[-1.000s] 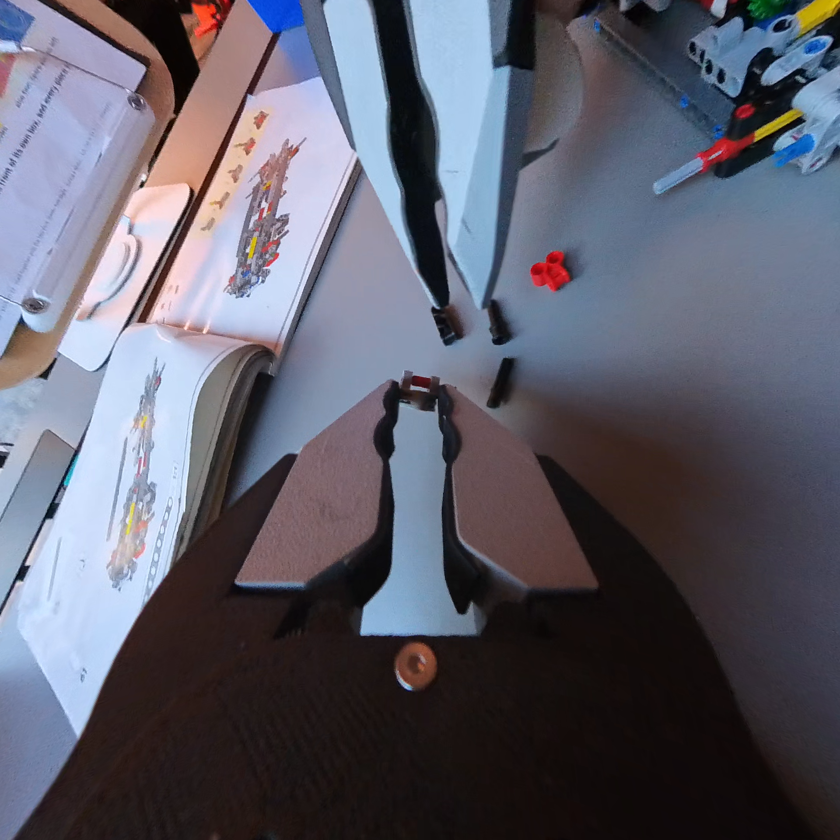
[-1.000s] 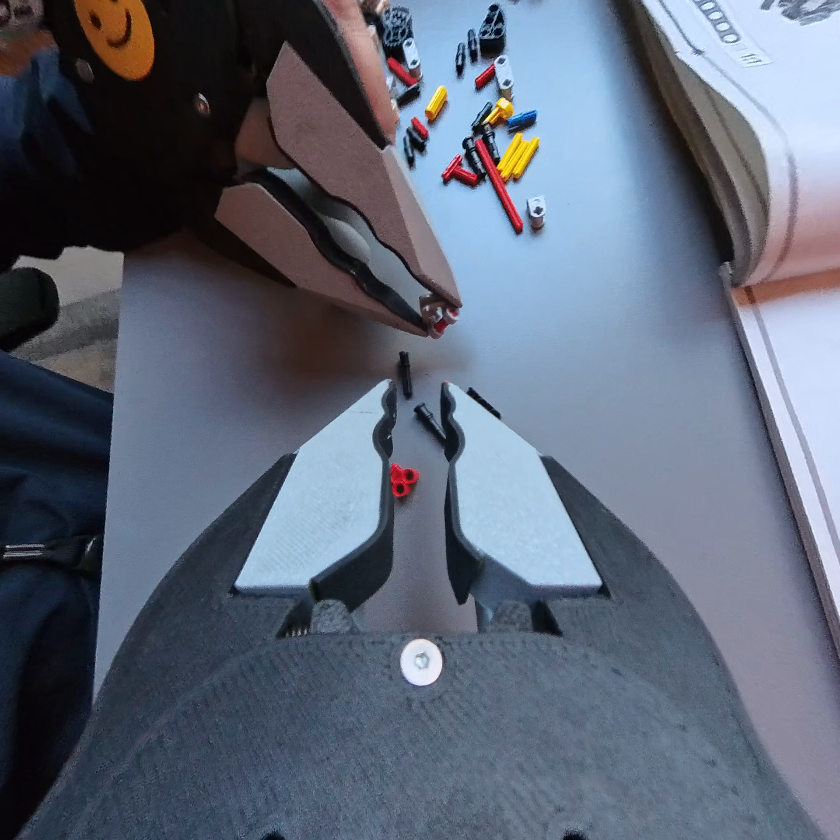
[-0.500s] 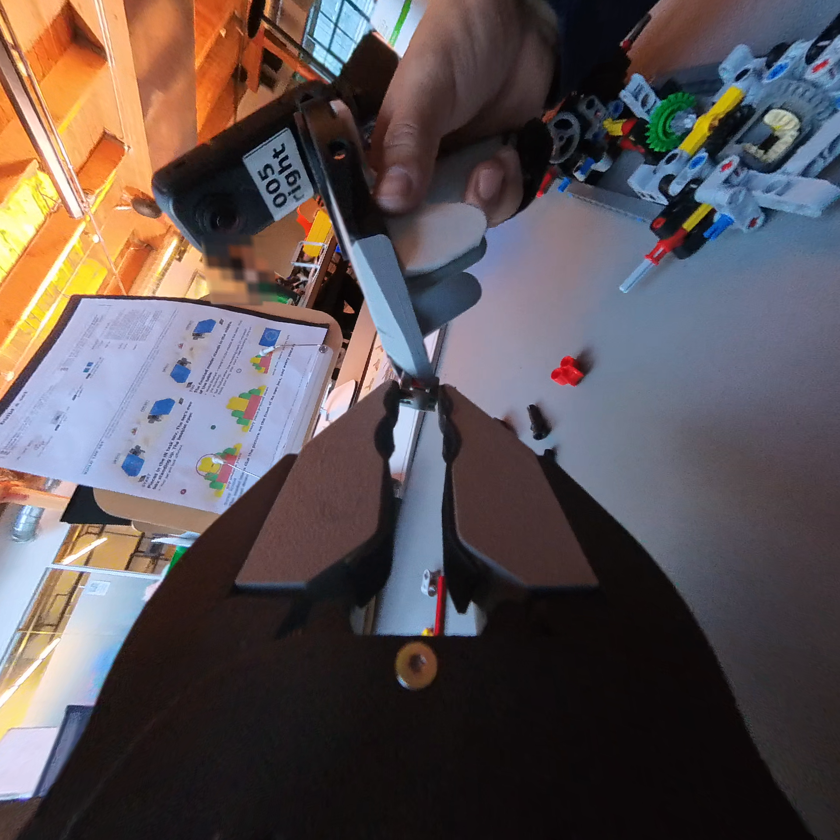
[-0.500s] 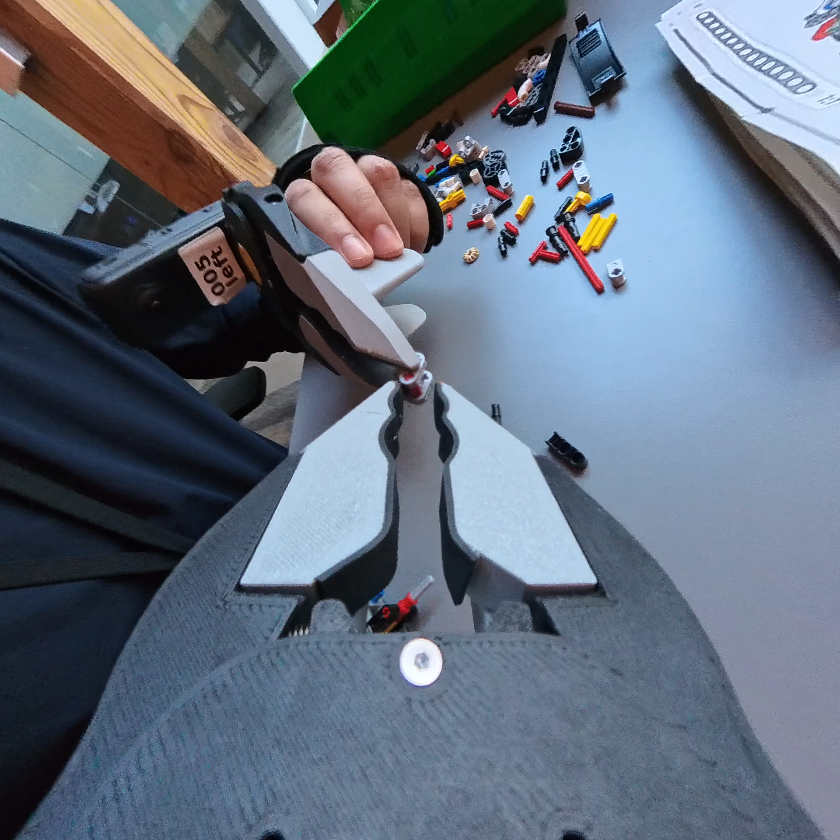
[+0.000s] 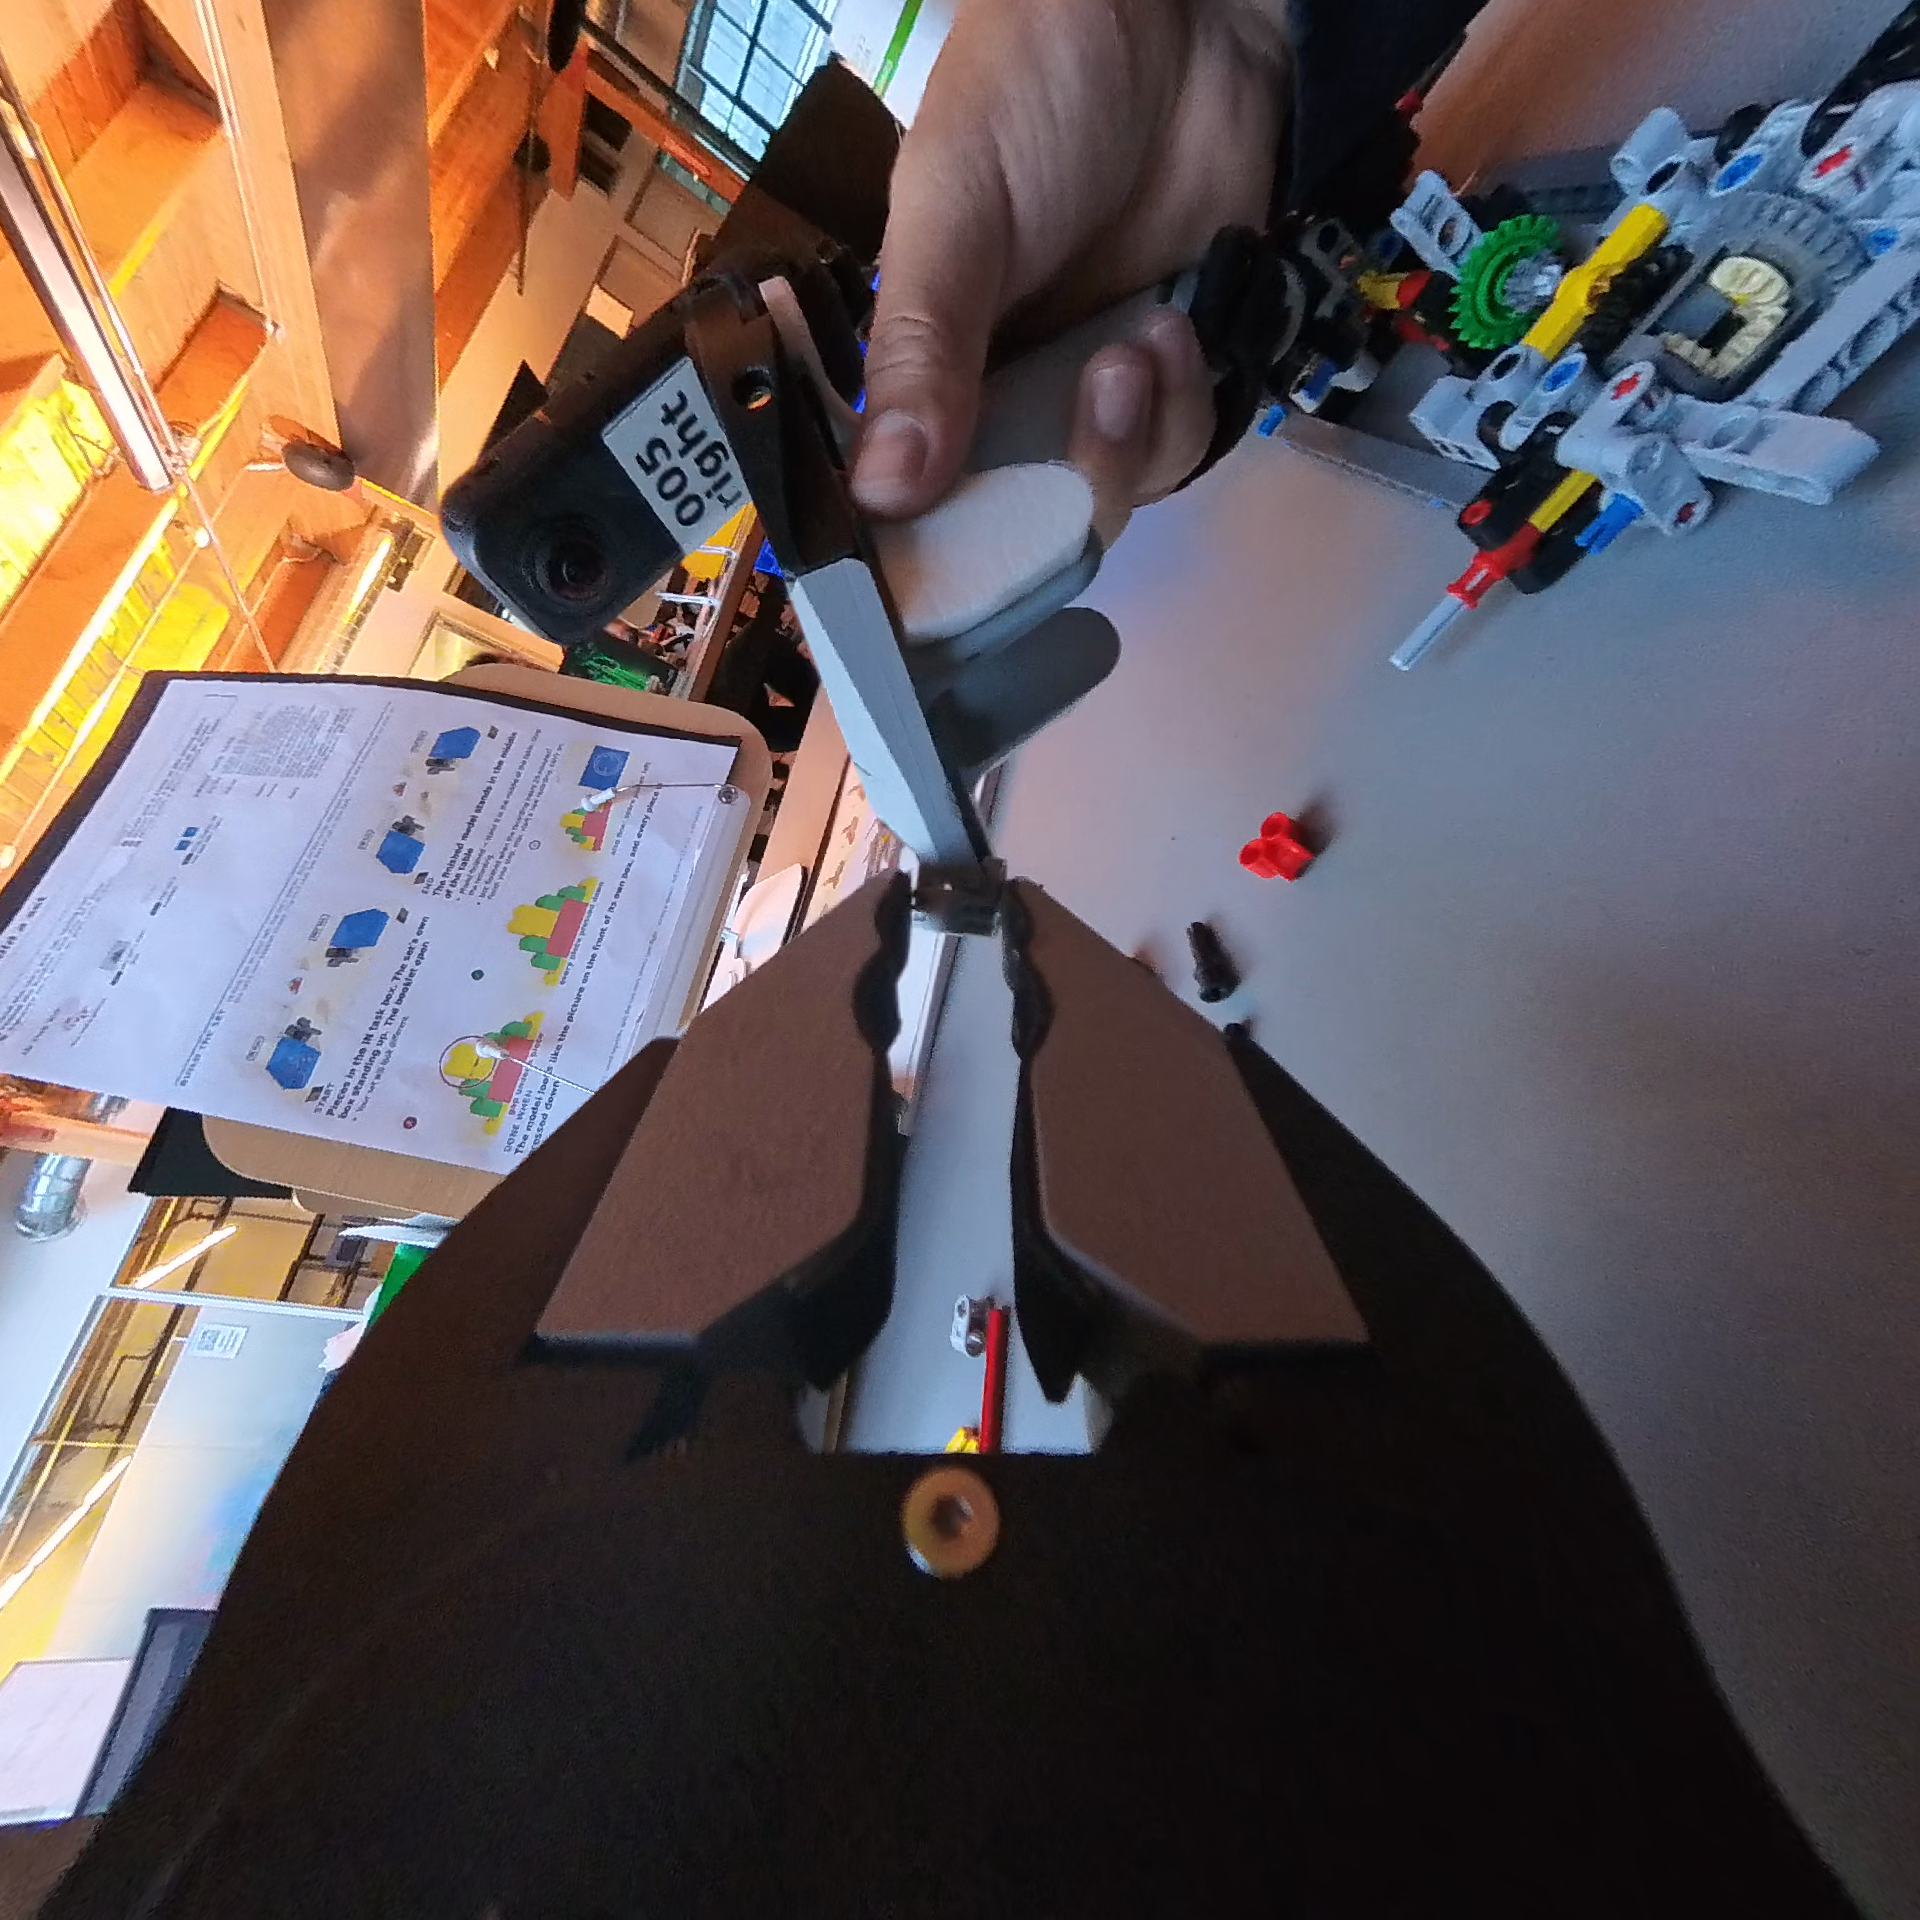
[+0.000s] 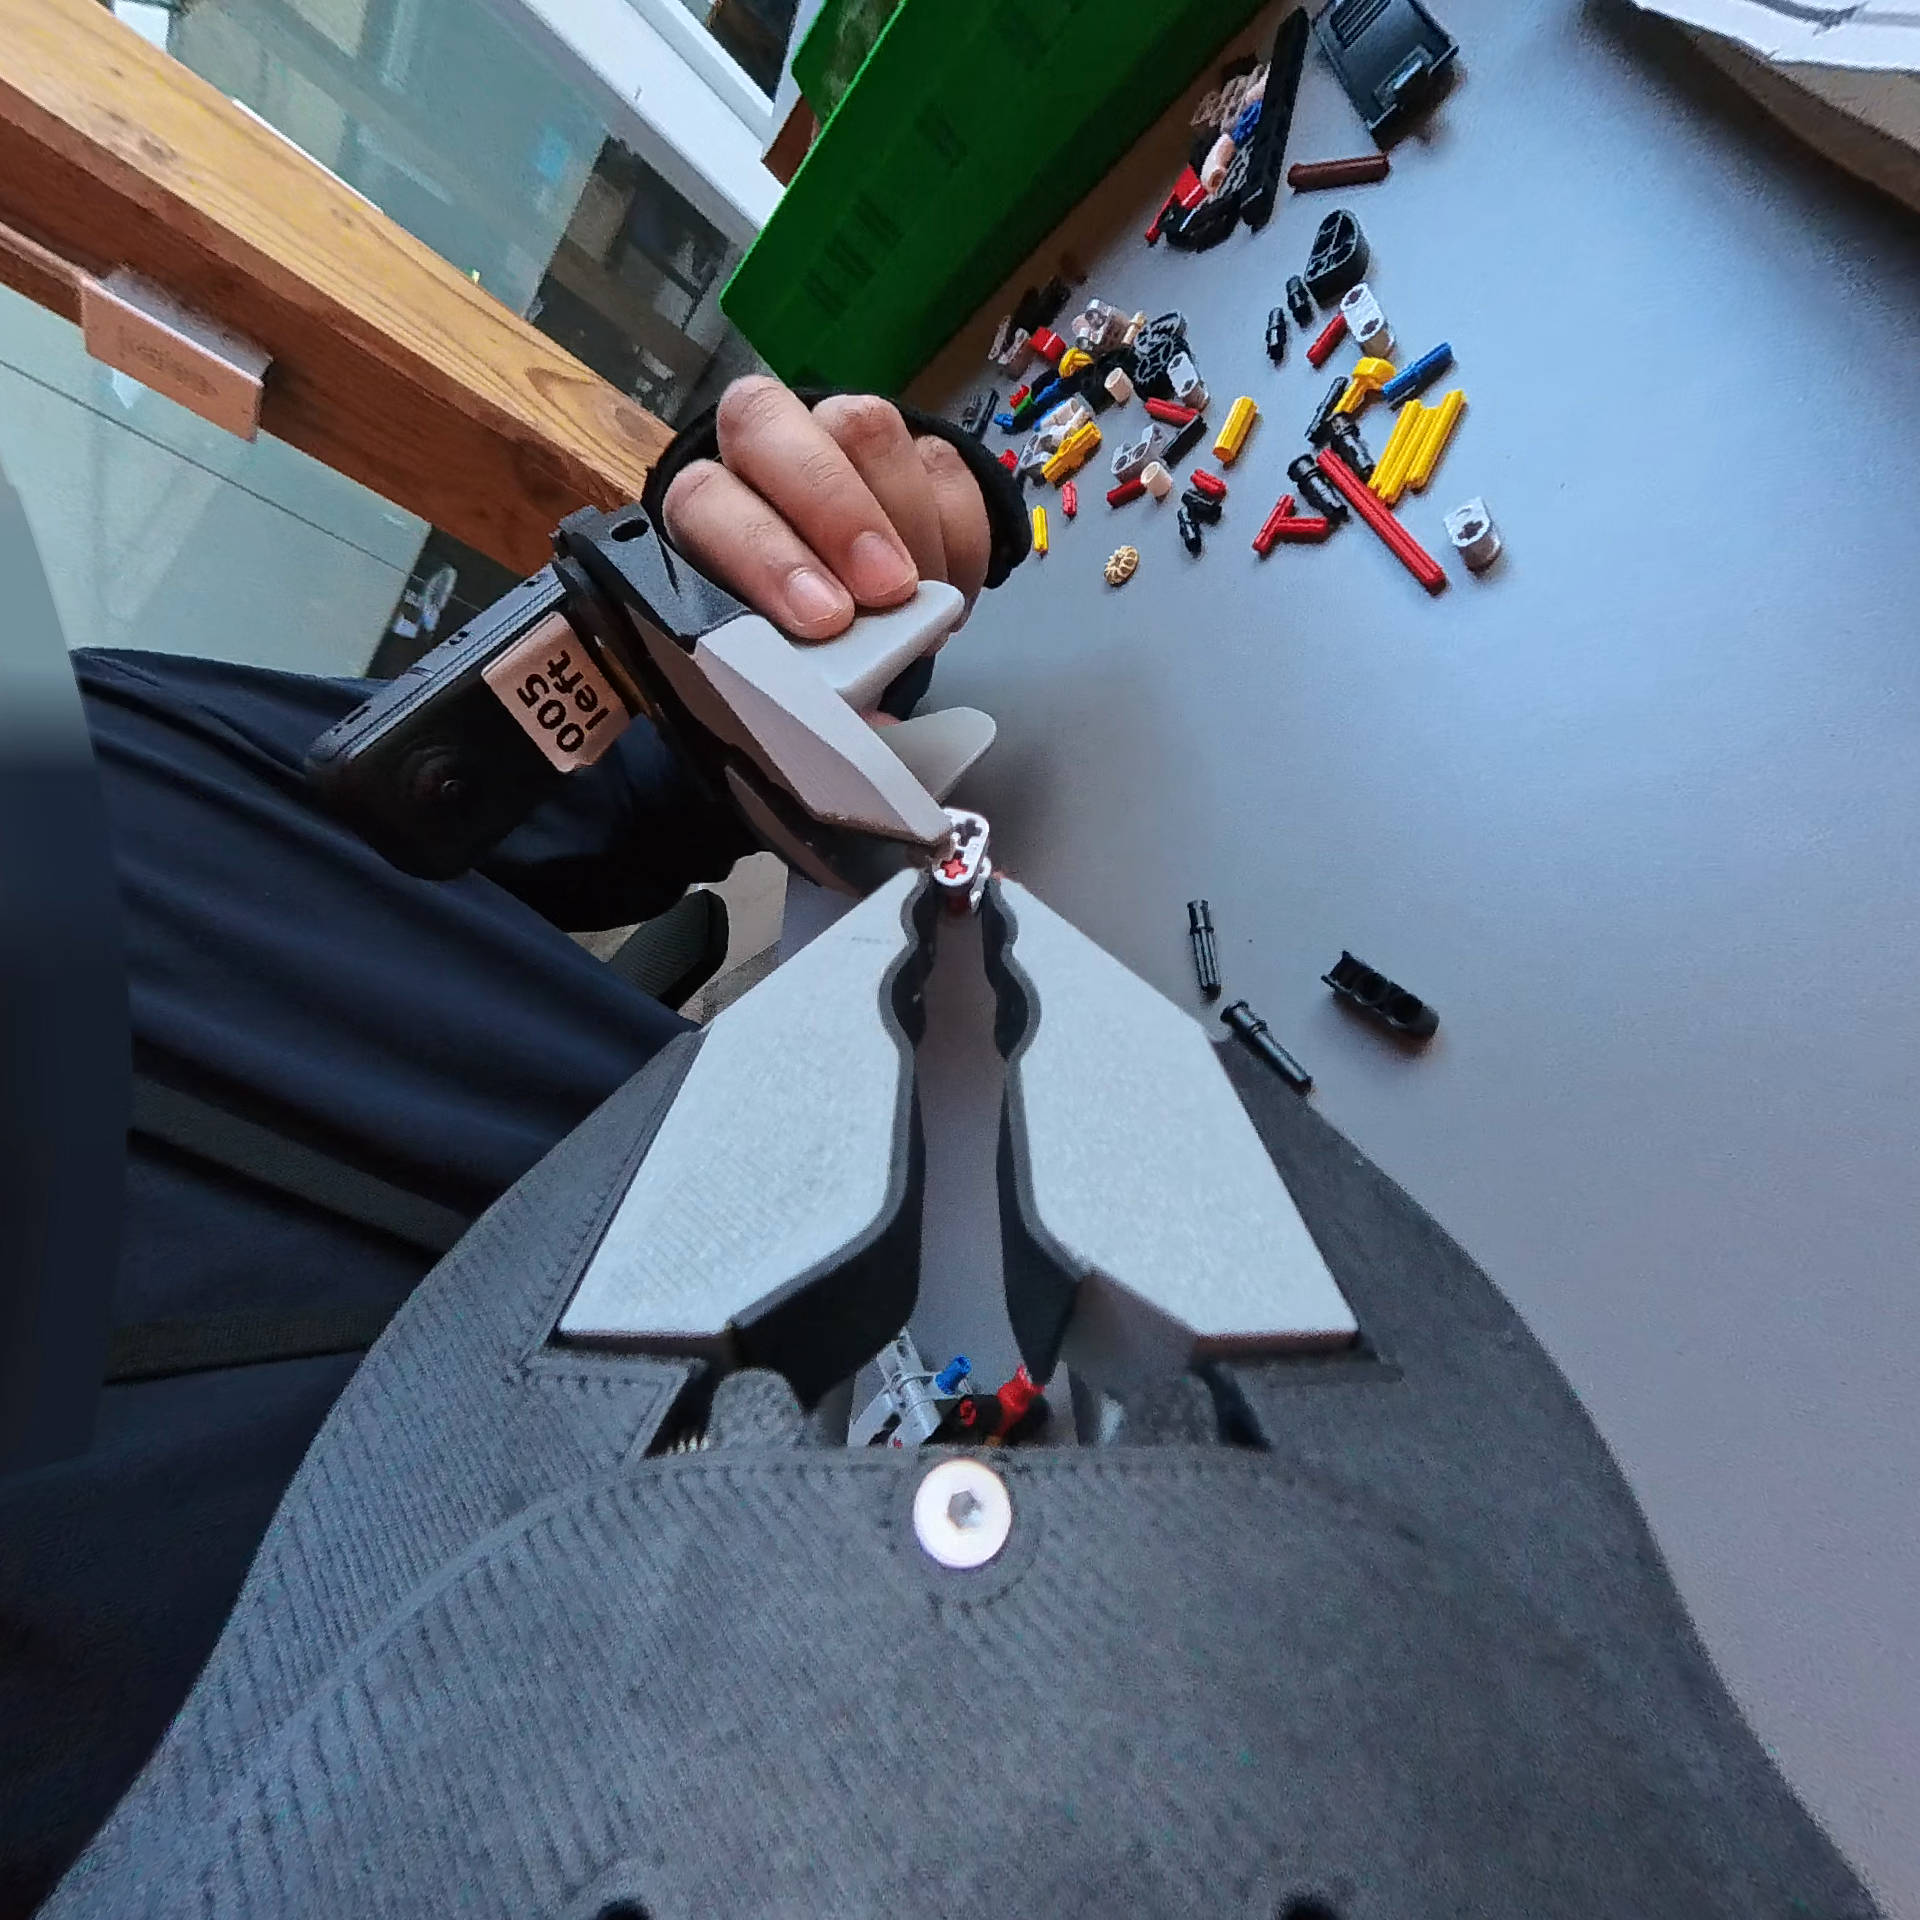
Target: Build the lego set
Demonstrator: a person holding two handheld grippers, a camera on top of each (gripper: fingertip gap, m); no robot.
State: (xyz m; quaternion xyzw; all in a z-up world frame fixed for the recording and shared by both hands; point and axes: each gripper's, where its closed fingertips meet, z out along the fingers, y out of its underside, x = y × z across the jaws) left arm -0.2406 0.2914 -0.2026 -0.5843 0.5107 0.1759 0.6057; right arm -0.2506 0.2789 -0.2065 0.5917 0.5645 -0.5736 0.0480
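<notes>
My left gripper (image 5: 954,906) is shut on a small grey connector (image 5: 951,902) with a red axle through it, and holds it in the air above the grey table (image 5: 1558,1039). The right wrist view shows the same connector (image 6: 964,847) at the left gripper's fingertips (image 6: 925,826). My right gripper (image 6: 961,896) faces it tip to tip. Its jaws are closed on the red axle stub (image 6: 956,902) that sticks out under the connector. In the left wrist view the right gripper's grey finger (image 5: 894,707) comes down onto the connector from above.
Black pins (image 6: 1202,940) (image 6: 1262,1044) and a short black beam (image 6: 1380,992) lie on the table below. A pile of loose coloured parts (image 6: 1247,436) and a green bin (image 6: 935,187) lie beyond. A red connector (image 5: 1276,844), a part-built model (image 5: 1662,343) and an instruction sheet (image 5: 364,914) are nearby. The tips of both grippers are at nearly the same place.
Both grippers rose from the table and tilted to face each other. My right gripper's jaws narrowed step by step and closed on the red axle. The left kept its hold on the connector.
</notes>
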